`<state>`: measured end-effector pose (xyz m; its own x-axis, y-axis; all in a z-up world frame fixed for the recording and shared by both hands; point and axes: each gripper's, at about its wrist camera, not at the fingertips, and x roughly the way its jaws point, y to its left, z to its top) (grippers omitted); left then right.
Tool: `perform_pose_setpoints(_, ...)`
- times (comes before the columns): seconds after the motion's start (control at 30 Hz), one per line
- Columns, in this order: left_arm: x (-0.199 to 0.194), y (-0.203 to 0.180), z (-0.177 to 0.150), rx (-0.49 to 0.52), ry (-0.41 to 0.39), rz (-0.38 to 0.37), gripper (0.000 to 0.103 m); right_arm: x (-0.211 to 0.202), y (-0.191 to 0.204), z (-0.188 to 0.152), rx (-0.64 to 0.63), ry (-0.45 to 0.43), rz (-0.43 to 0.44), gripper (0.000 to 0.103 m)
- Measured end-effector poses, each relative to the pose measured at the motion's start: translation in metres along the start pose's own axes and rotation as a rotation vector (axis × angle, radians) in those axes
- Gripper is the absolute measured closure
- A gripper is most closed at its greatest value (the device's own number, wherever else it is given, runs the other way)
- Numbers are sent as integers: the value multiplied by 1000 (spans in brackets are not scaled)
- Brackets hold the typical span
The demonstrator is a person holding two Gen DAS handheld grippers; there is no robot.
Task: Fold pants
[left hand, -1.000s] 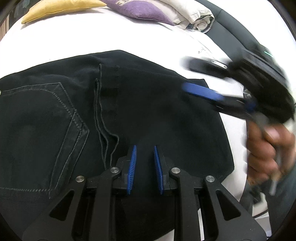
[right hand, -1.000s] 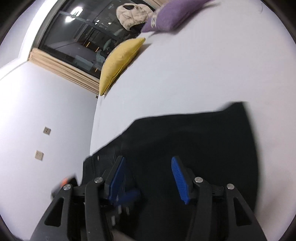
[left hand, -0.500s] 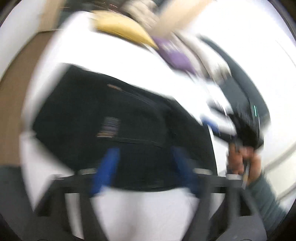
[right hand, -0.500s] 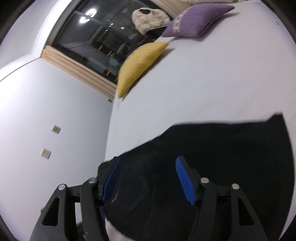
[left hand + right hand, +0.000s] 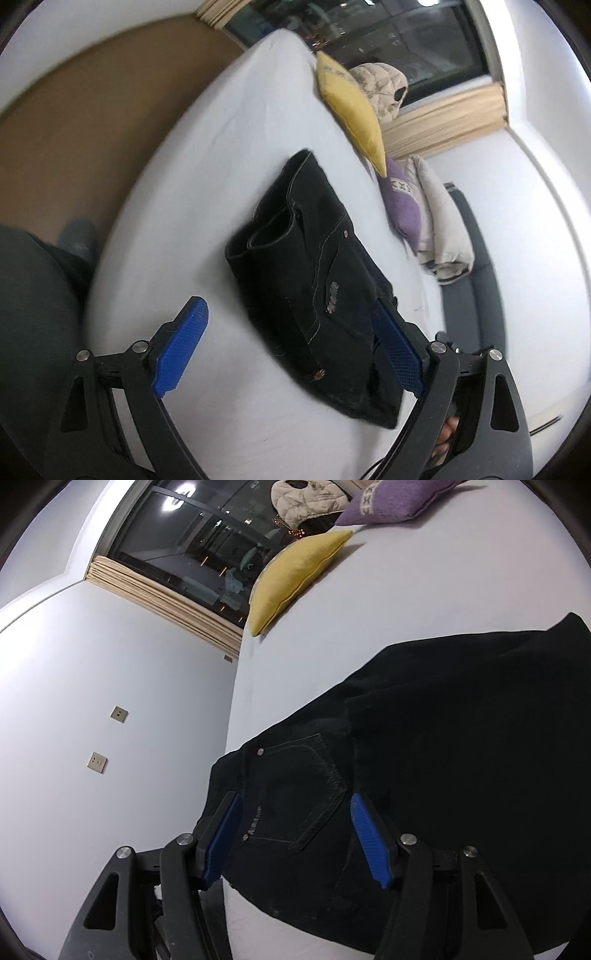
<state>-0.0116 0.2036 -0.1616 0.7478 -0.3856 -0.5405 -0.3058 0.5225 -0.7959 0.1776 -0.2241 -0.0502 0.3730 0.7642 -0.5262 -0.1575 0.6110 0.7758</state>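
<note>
Black pants (image 5: 314, 280) lie folded into a compact bundle on the white bed (image 5: 207, 177), back pocket and rivets facing up. They also fill the lower right of the right wrist view (image 5: 424, 775). My left gripper (image 5: 291, 347) is open and empty, held above the bed just in front of the bundle's near end. My right gripper (image 5: 295, 834) is open and empty, hovering over the back pocket near the waistband.
A yellow pillow (image 5: 351, 107), a purple pillow (image 5: 402, 206) and pale padded jackets (image 5: 439, 221) lie at the bed's far side. A dark window (image 5: 207, 554) and white wall with sockets (image 5: 98, 762) are beyond. A person's dark clothing (image 5: 33, 325) is at left.
The left gripper opened wide and pulled back and swung round, now seeing the whole folded bundle. The right gripper shifted slightly closer over the back pocket and stayed open.
</note>
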Motion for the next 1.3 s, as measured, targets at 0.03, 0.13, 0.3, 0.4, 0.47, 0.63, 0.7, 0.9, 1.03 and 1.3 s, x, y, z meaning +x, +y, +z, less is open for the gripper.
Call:
perform_pose_setpoints(0.03,3,5,3,-35,9,-10,13,0,1,-1,0,-1,2,39)
perform_pose_setpoints(0.13,8,15,5,-86,0,-51,15,1,4,-2,-8,4,3,39)
perform_pose_setpoints(0.3,12,24,4,-130,-17,-91,50,7,4,-5,-2,22,26,39)
perform_pose_setpoints(0.4,19,25,4,-144,-18,-76,59,12,0,-5,10,40,49,39)
perform_pose_setpoints(0.47,22,30,5,-162,-18,-74,69,16,0,-4,14,58,74,39)
perform_pose_setpoints(0.63,24,45,0,-215,-7,-104,74,27,-1,6,12,116,114,39)
perform_pose_setpoints(0.7,25,46,-1,-227,-9,-110,74,29,-5,12,38,112,127,39)
perform_pose_setpoints(0.9,18,38,-5,-230,-33,-72,72,30,-11,17,57,111,128,39)
perform_pose_setpoints(1.03,25,36,-5,-215,-39,-112,51,34,-17,10,77,120,121,39)
perform_pose_setpoints(1.3,42,52,9,-231,-34,-209,64,39,-14,7,74,136,125,39)
